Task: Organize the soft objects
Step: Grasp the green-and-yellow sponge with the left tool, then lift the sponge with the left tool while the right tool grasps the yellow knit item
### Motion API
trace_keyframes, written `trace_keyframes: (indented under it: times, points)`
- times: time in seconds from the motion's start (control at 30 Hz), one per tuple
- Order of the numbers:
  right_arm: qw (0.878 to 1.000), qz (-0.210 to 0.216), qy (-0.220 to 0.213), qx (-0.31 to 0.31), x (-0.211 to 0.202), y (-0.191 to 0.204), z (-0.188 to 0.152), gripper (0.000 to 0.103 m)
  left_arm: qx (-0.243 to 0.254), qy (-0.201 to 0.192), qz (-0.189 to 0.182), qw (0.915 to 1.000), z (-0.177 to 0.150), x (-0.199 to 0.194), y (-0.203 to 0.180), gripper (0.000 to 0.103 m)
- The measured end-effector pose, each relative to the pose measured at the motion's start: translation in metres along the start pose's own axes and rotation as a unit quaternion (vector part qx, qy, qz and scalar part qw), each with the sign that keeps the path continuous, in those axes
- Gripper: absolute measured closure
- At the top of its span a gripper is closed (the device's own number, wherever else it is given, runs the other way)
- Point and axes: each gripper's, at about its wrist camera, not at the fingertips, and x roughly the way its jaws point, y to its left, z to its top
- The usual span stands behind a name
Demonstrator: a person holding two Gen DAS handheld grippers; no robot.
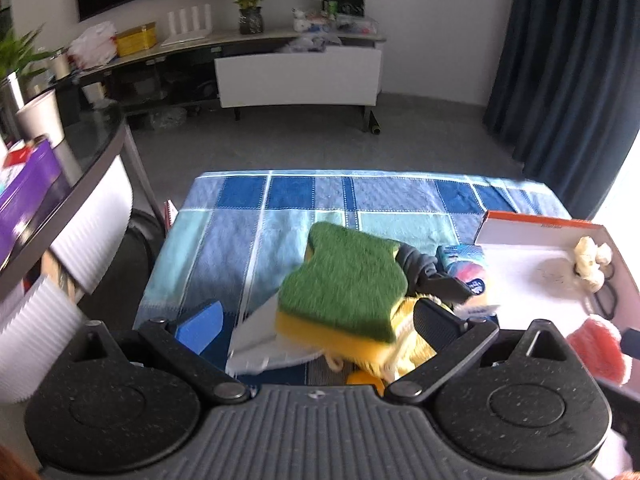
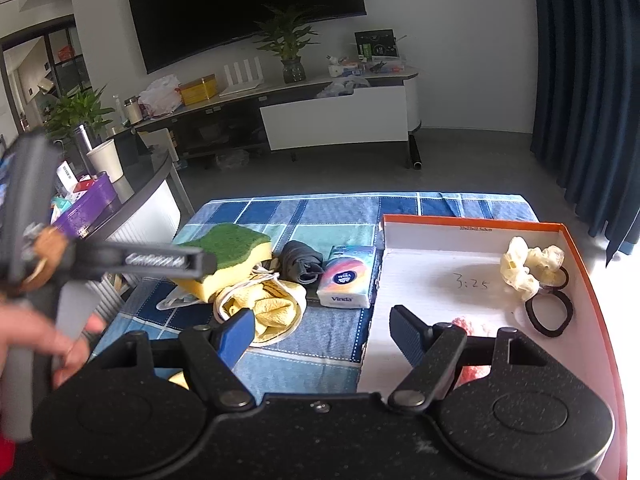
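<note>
Left wrist view: left claw (image 1: 316, 320) spread, sponge (image 1: 344, 284) between its fingers, apparently unpinched, above the yellow cloth (image 2: 272, 308). Right of the sponge lie a dark sock (image 2: 302, 266), then a tissue pack (image 2: 346, 276), then the box (image 2: 472, 222). Right claw (image 2: 324, 330) spread, straddling the box's left wall
</note>
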Motion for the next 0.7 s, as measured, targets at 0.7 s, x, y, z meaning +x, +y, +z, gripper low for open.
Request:
trace_keyframes:
  times: [0.7]
  points:
    - [1.0,0.021,0.021,-0.002,0.016,0.002,-0.005,0.015,-0.058,-0.027,-0.016,0.9978,-0.006,-0.024,0.037,0.022]
